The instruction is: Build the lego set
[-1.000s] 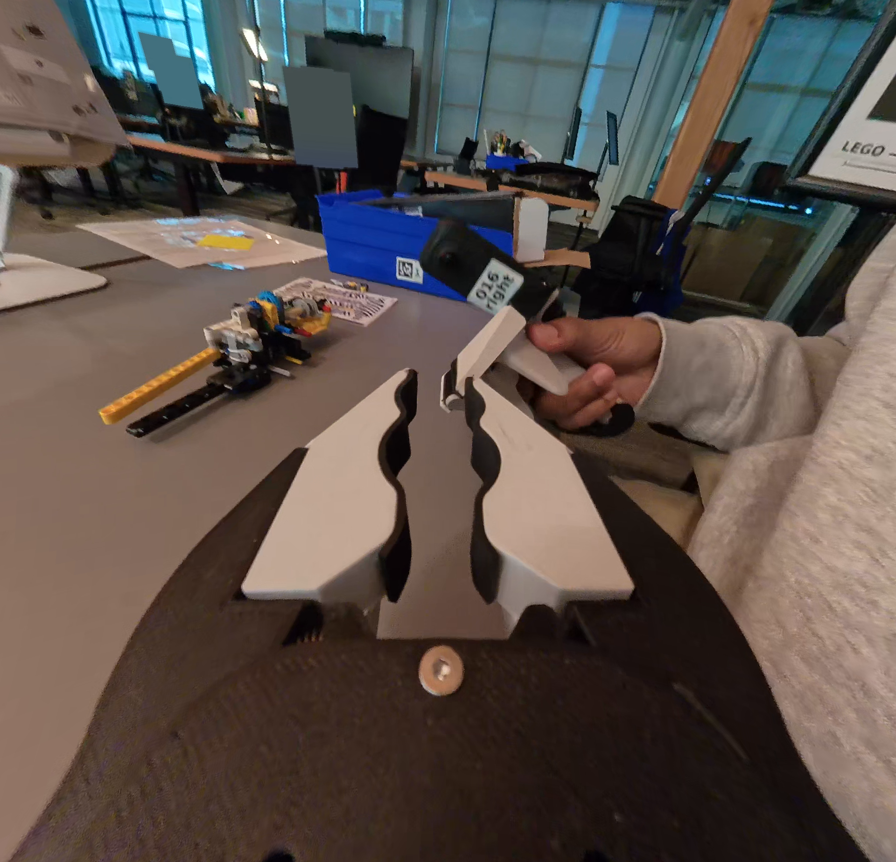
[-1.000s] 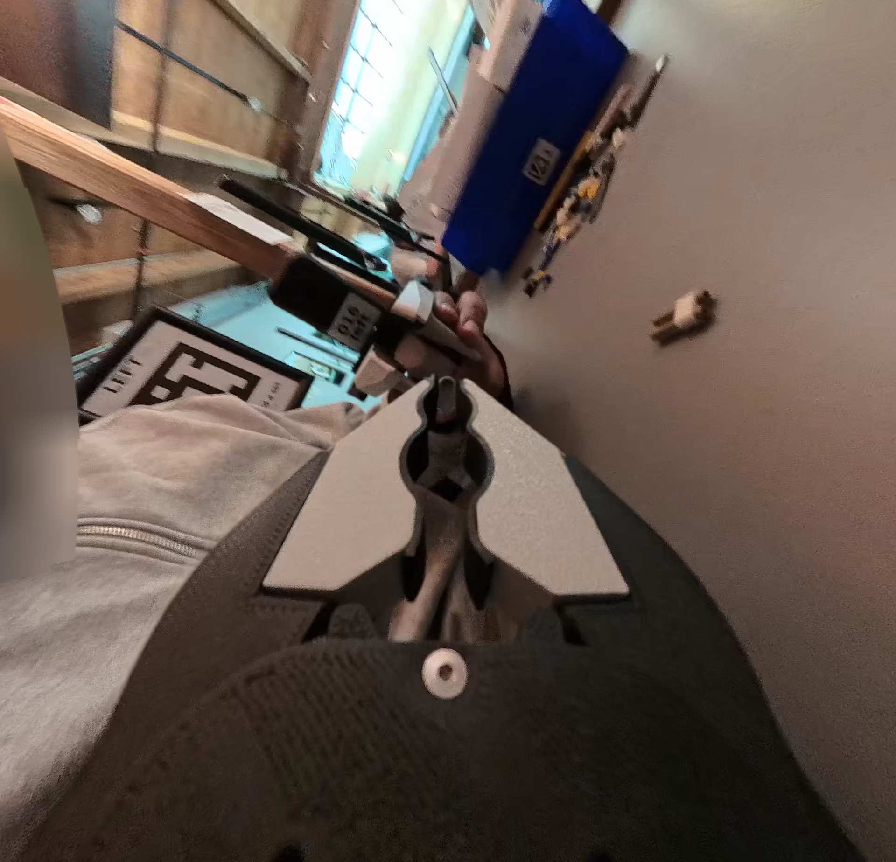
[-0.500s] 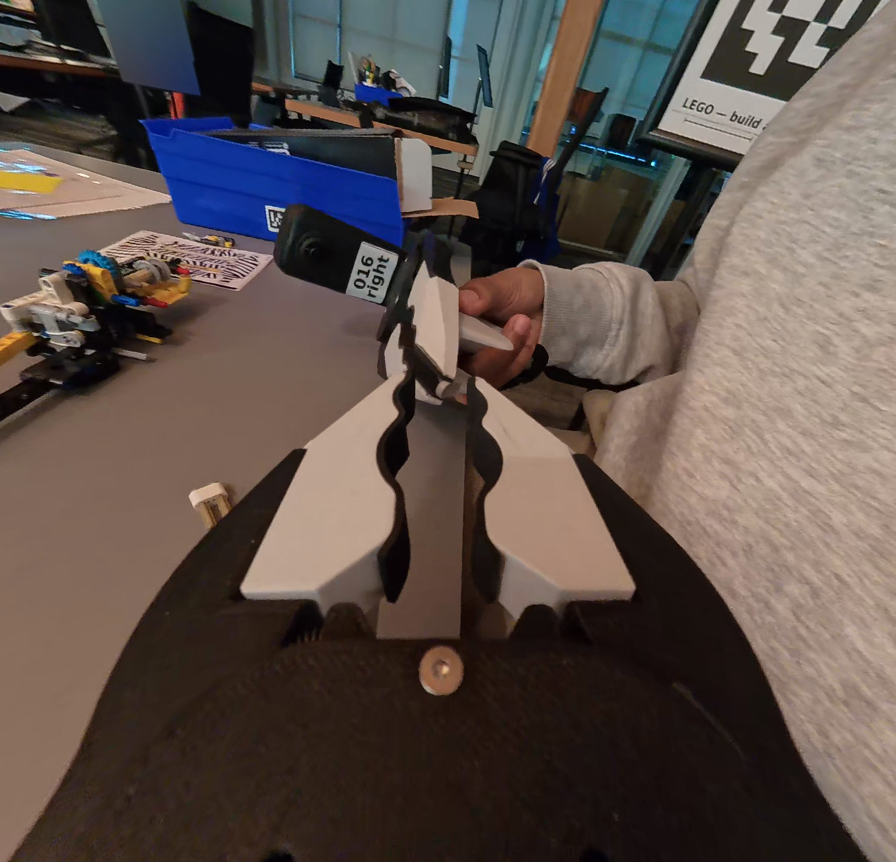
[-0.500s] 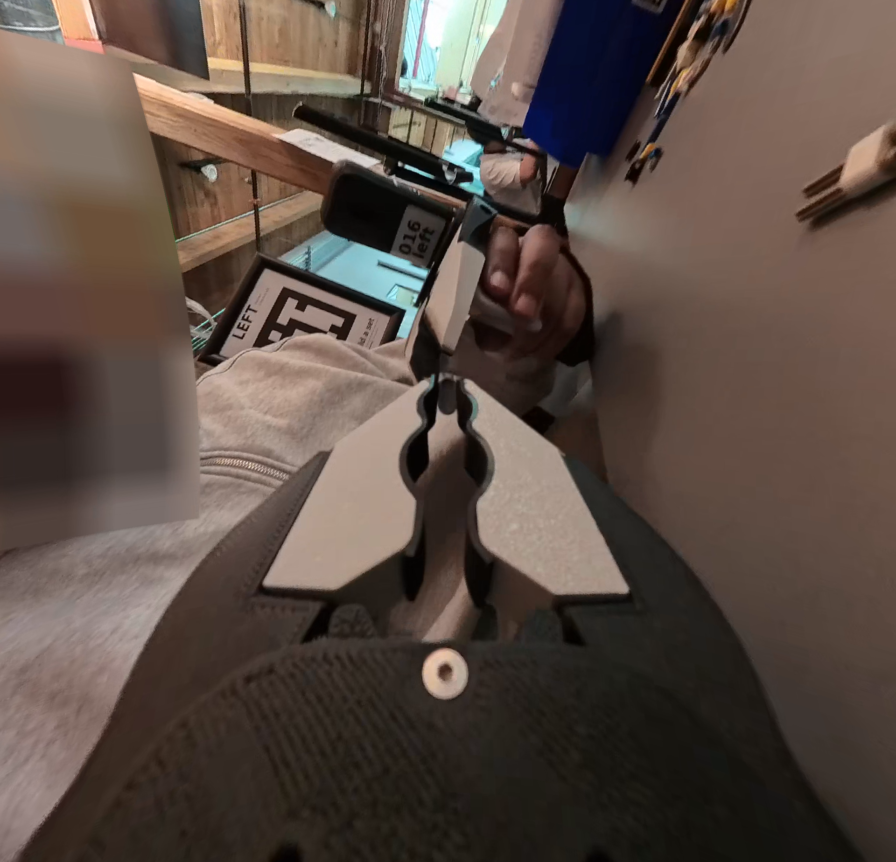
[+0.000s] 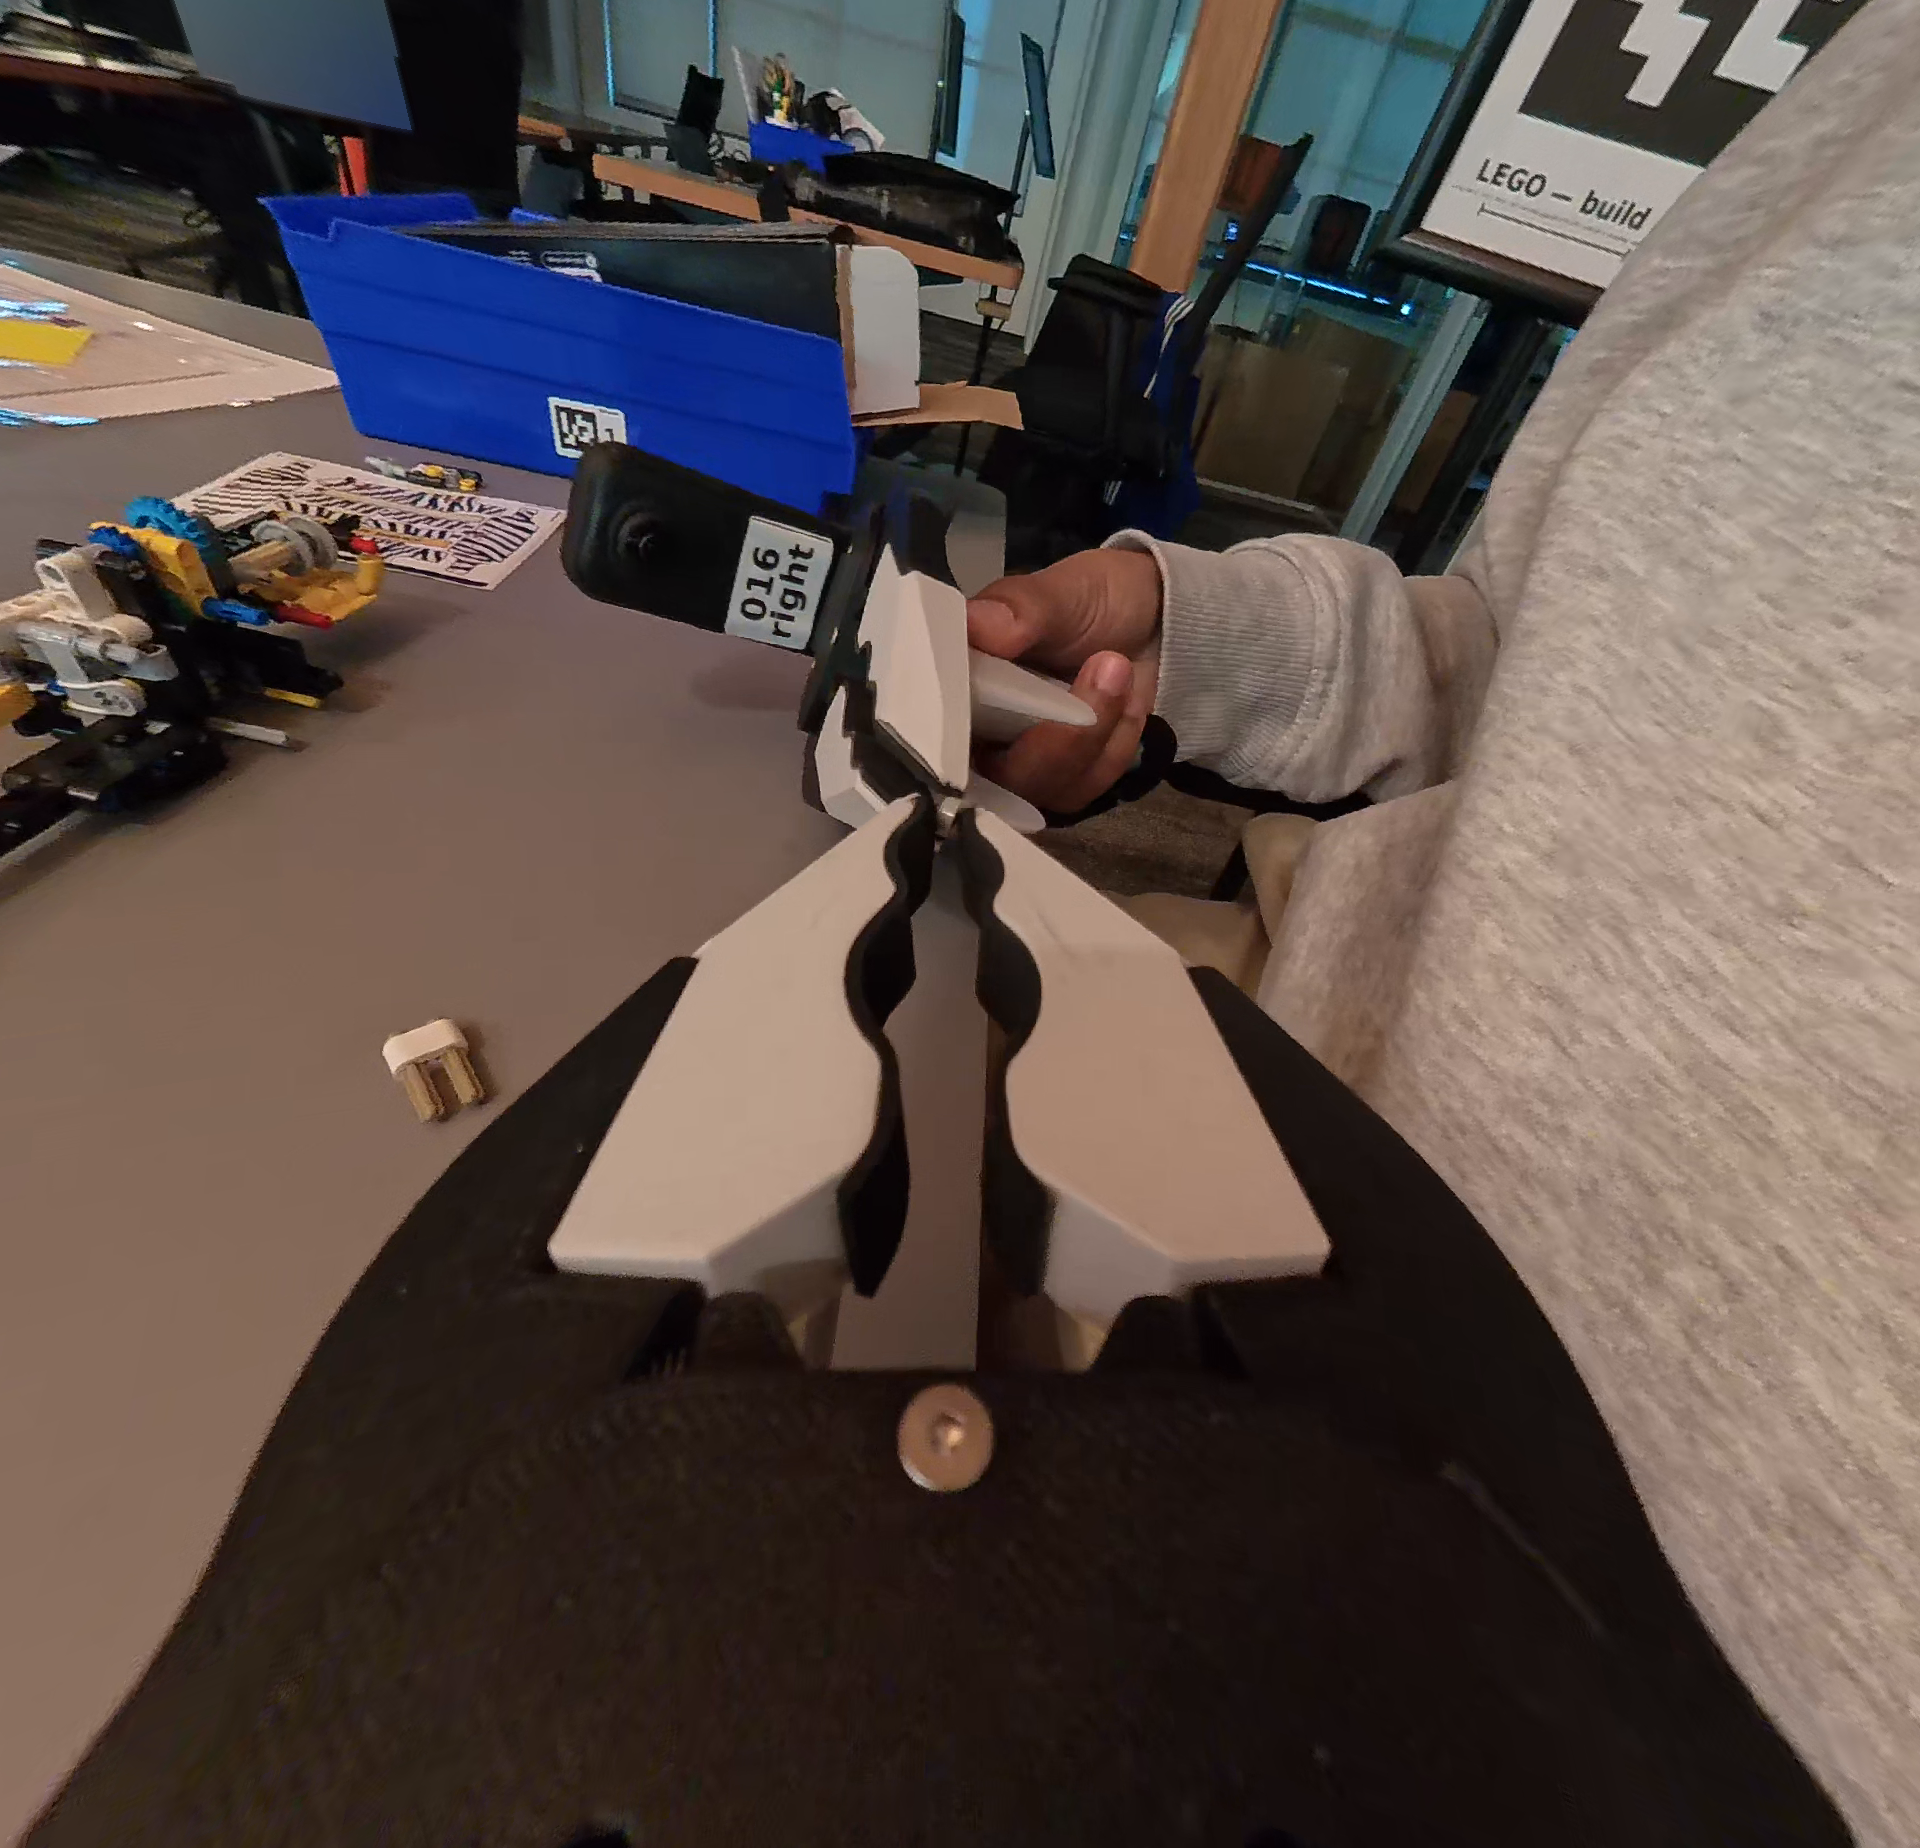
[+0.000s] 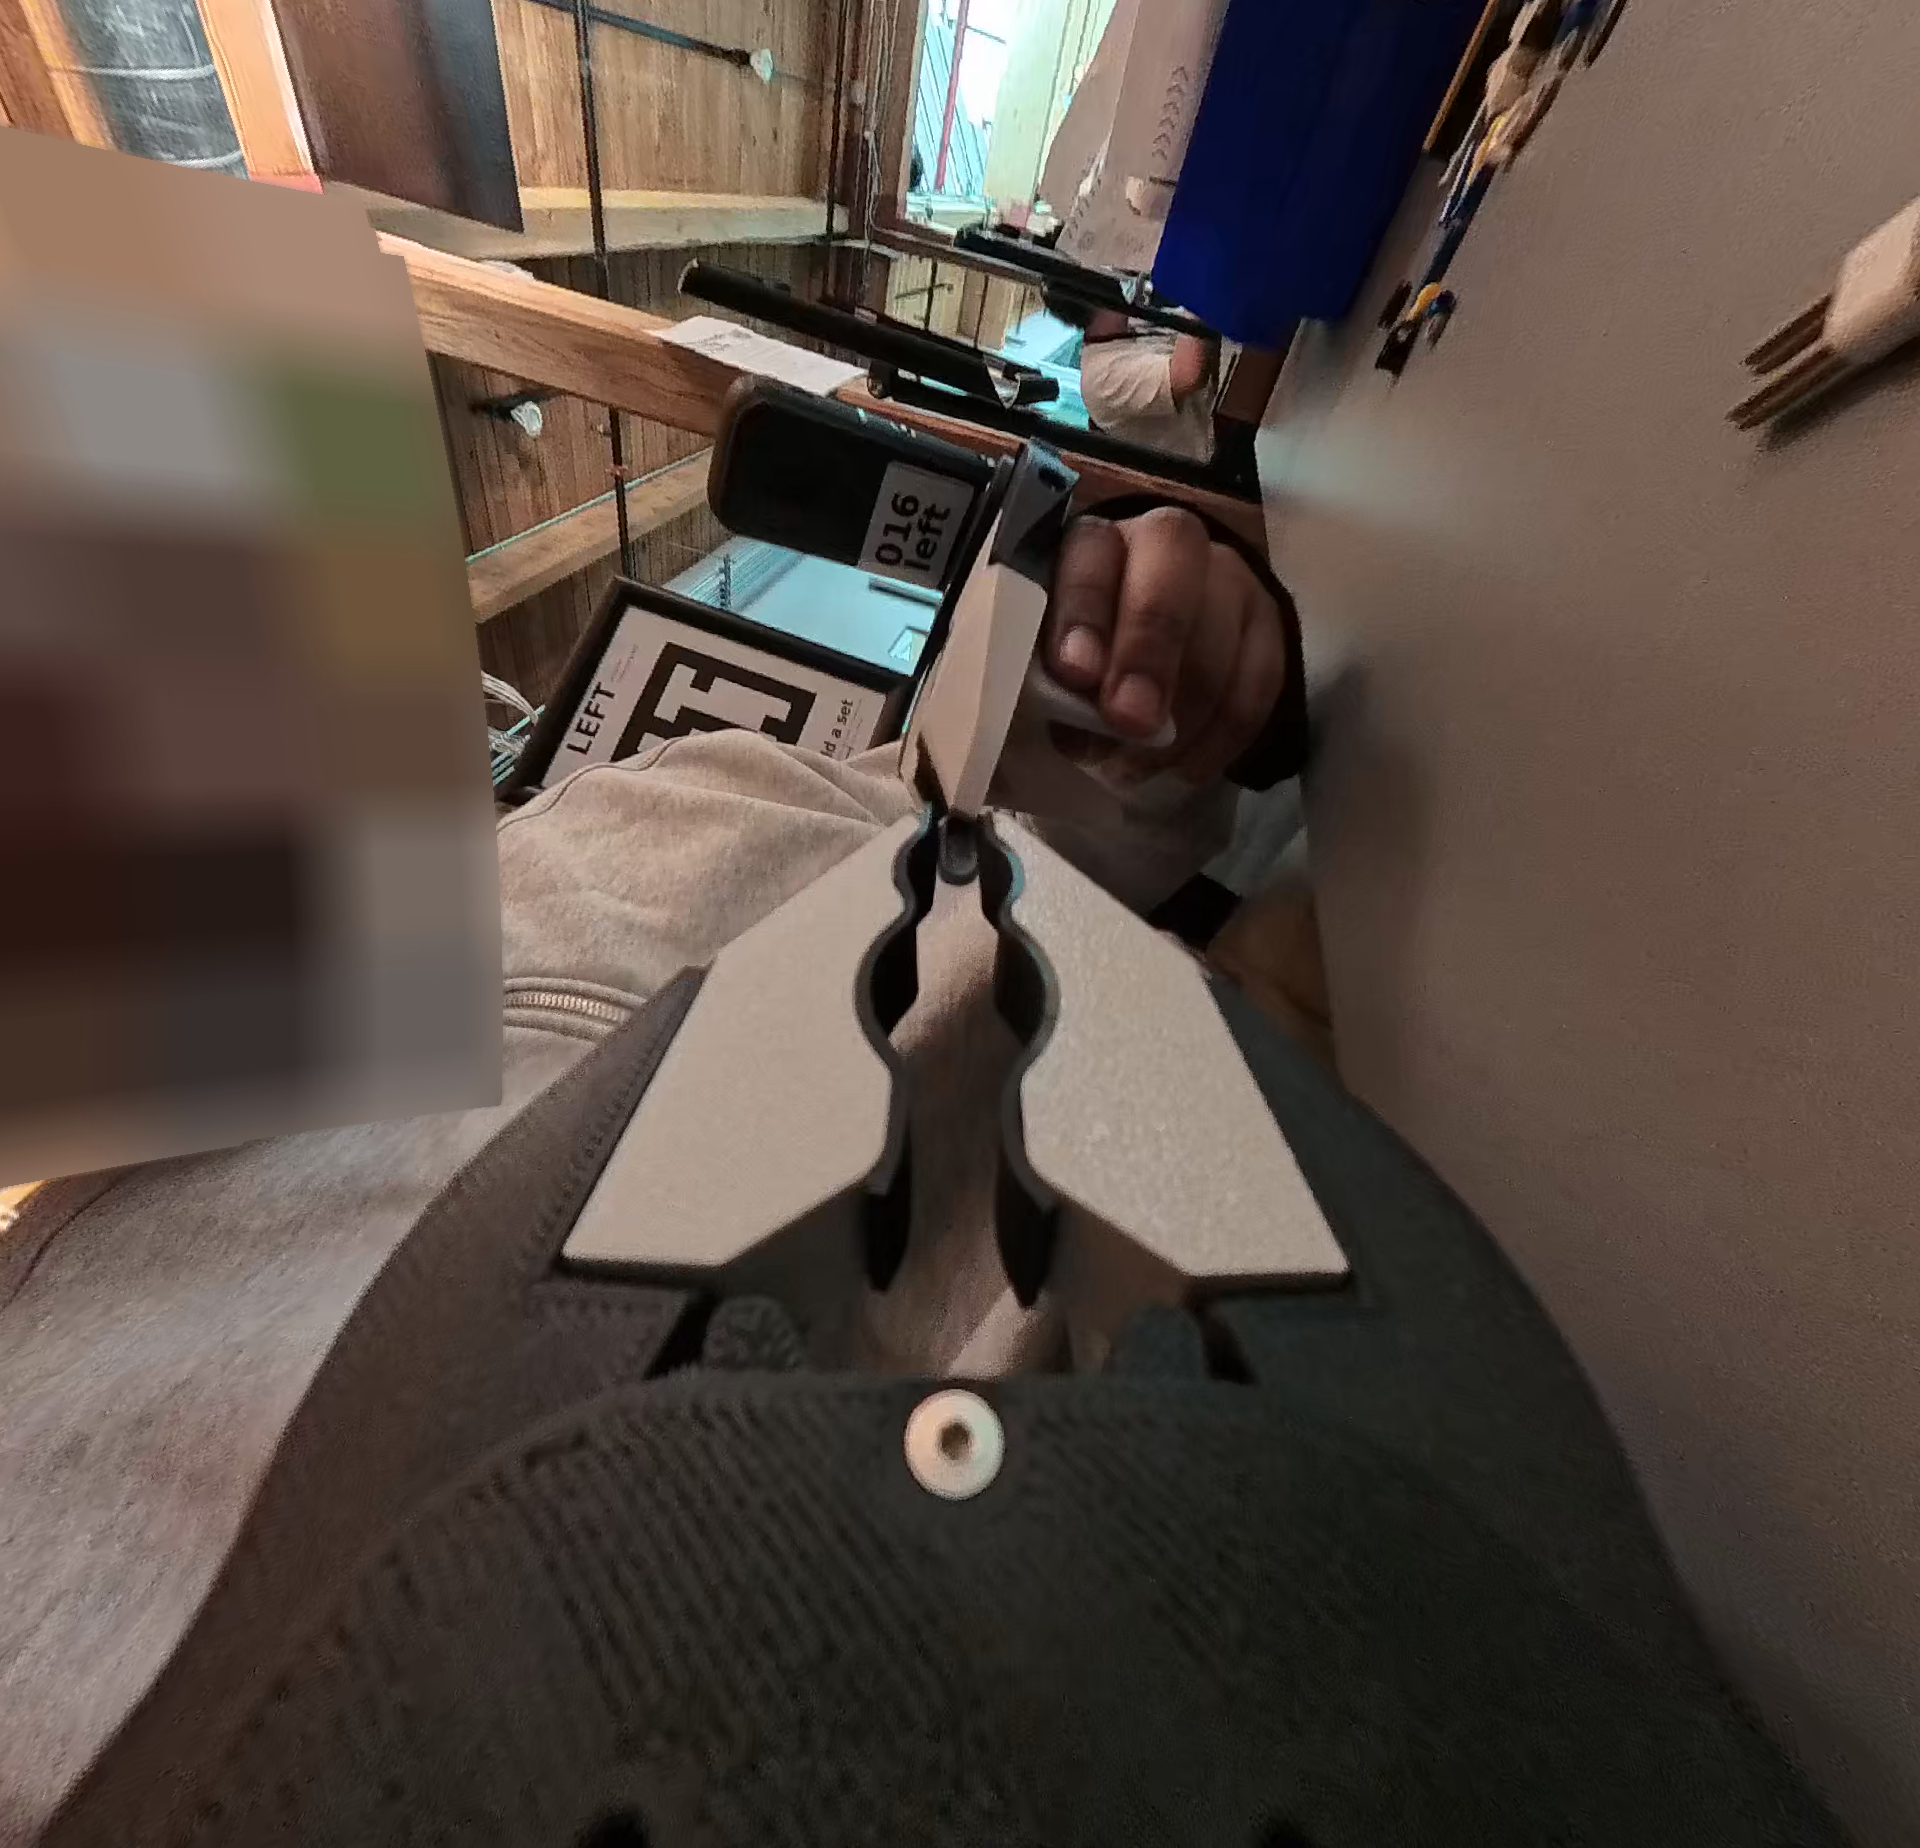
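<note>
My right gripper is shut on a small grey lego piece, held in the air beside the grey table. My left gripper meets it tip to tip, and its jaws are closed on the same piece. In the left wrist view a hand holds the right gripper just beyond my fingers. The left gripper also shows edge-on in the right wrist view. A partly built lego model lies on the table at the far left. A small white and tan piece lies loose near my left gripper.
A blue bin stands at the back of the table with a striped sticker sheet in front of it. A person's grey sleeve and torso fill the right side. Paper sheets lie at the far left. Both grippers' tips are close together, under 4 cm apart. From either gripper's tips it is about 25 centimeters to the partly built lego model.
My left gripper swung right towards the right gripper and closed its open jaws onto the grey piece. The right gripper turned to face it, still shut on the piece.
</note>
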`<action>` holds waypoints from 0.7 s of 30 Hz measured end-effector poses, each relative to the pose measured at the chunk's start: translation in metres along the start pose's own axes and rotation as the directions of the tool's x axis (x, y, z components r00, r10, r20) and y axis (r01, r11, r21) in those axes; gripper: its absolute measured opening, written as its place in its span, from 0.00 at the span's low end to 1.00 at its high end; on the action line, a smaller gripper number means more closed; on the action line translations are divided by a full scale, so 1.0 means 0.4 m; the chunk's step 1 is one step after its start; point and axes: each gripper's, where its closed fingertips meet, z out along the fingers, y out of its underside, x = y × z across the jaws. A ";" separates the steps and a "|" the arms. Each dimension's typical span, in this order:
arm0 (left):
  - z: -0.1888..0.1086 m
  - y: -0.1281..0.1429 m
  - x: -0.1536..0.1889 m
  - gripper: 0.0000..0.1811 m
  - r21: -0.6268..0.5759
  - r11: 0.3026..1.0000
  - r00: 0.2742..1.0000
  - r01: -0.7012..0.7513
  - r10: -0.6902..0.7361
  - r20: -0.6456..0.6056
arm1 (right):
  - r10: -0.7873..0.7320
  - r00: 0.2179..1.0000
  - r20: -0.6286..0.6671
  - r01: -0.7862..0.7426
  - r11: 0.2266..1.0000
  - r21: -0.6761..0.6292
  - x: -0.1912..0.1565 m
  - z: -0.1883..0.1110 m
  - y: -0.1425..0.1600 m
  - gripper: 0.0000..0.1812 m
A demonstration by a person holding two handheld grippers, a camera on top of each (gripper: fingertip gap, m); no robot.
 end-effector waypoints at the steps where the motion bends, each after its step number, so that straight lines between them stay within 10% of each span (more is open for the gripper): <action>1: 0.000 -0.001 -0.004 0.00 0.002 1.000 1.000 0.005 -0.005 0.008 | 0.003 1.000 0.002 -0.003 1.000 0.015 0.001 -0.002 -0.006 0.03; 11: -0.014 -0.014 -0.112 0.00 0.111 0.973 0.952 0.202 -0.221 0.212 | -0.261 0.926 -0.273 0.327 0.915 0.235 0.016 -0.071 -0.122 0.05; 15: -0.011 0.015 -0.141 0.00 0.159 0.824 0.817 0.543 -0.563 0.127 | -0.600 0.507 -0.619 0.747 0.664 -0.031 0.017 -0.094 -0.149 0.09; 21: -0.007 0.041 -0.146 0.00 0.136 0.706 0.706 0.695 -0.706 0.059 | -0.830 0.018 -0.557 0.764 0.371 -0.528 0.077 -0.052 -0.089 0.08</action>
